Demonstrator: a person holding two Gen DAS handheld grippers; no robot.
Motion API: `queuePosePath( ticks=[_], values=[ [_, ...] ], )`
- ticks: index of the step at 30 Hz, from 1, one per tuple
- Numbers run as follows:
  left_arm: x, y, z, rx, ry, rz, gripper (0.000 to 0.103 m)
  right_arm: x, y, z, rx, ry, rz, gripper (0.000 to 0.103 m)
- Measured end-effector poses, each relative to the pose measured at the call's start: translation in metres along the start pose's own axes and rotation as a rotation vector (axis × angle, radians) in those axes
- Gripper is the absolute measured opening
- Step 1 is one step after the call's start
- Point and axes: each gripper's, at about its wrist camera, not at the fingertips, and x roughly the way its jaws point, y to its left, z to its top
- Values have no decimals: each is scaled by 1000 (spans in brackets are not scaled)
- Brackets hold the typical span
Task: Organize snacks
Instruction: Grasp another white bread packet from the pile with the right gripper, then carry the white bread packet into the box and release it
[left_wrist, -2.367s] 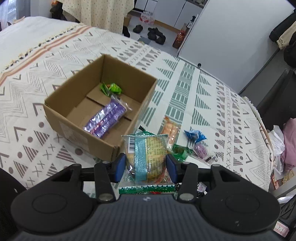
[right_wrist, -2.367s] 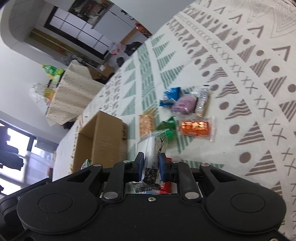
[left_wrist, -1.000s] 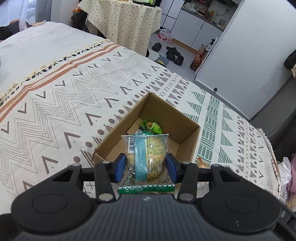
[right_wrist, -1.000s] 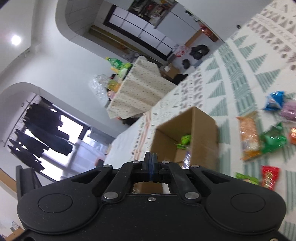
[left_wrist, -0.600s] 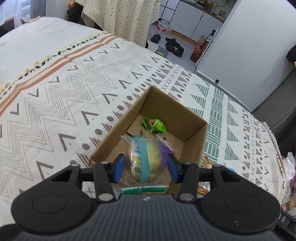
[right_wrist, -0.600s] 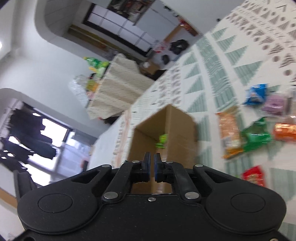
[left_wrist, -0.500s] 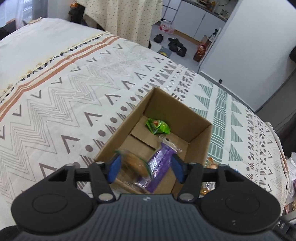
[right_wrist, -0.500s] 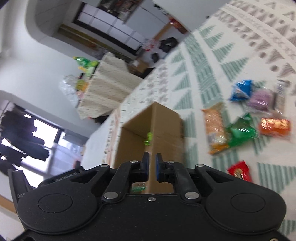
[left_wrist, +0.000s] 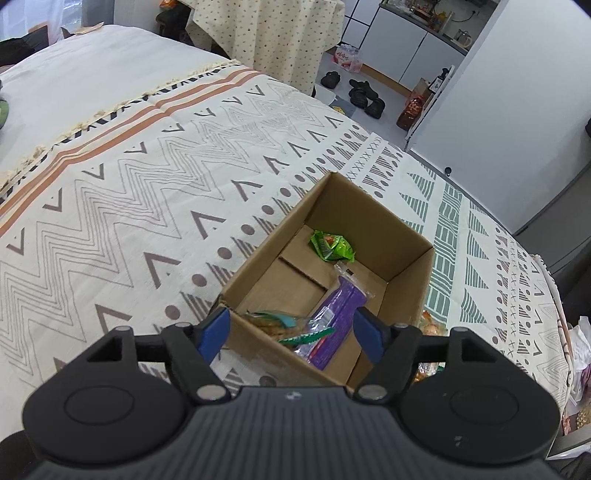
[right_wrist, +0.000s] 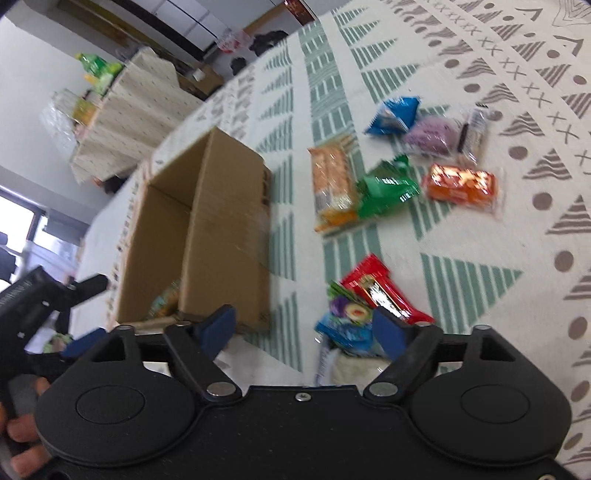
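My left hand-held gripper (left_wrist: 291, 328) is matt black plastic with blue pads. Ahead, a plain matt cardboard box (left_wrist: 373, 206) sits on a woven cloth bedspread (left_wrist: 122, 206). Inside lie glossy, crinkly plastic wrappers, one purple (left_wrist: 332, 317), one green (left_wrist: 331, 248).

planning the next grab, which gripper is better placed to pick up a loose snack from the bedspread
Right. The right gripper, jaws opening and empty, points at the loose packets beside the brown cardboard box, with the red wrapper nearest. The left gripper, jaws also opening, hangs over the box interior.

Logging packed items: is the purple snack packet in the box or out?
In: the purple snack packet lies on the brown cardboard box's floor.
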Motion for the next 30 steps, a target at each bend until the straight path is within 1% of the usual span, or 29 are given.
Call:
queuePosePath(
  ticks=[1,3,5,8,10,12,13,14,15,16,17,19,25,27,30],
  values=[
    [-2,1,0,-3,-2,0,74,2,0,-2,-5,17,-18,90],
    [-6,3,-1,-6,-8,1,77,5,0,-7,-8,43,-50,93],
    [-9,4,-3,-5,-11,4,79,12,-1,-13,-6,77,-97,97],
    [-11,6,-5,-2,-8,6,79,27,-2,-23,-15,131,-139,97],
    [-12,7,-6,-5,-4,8,79,37,-2,-29,-24,151,-177,97],
    [-14,8,-7,-9,-5,7,79,40,0,-33,-46,144,-201,96],
    [-15,9,-7,-10,-7,9,79,40,2,-35,-60,139,-217,91],
    [-16,10,-7,-11,-8,10,79,39,3,-36,-71,132,-230,81],
    [-17,10,-7,-12,-8,11,79,39,4,-35,-81,125,-245,76],
    [-18,10,-7,-12,-8,12,79,38,3,-35,-84,117,-256,68],
    [-18,10,-7,-12,-8,13,79,36,1,-34,-76,112,-250,59],
    [-19,10,-7,-11,-8,14,79,32,-4,-30,-61,103,-233,52],
    [-20,9,-8,-8,-9,17,79,17,-9,-24,-14,81,-176,49],
    [-22,9,-9,-2,-11,19,79,11,-5,-21,-11,69,-144,49],
    [-24,9,-10,2,-14,26,79,-1,2,-15,-8,25,-86,49]
  ],
)
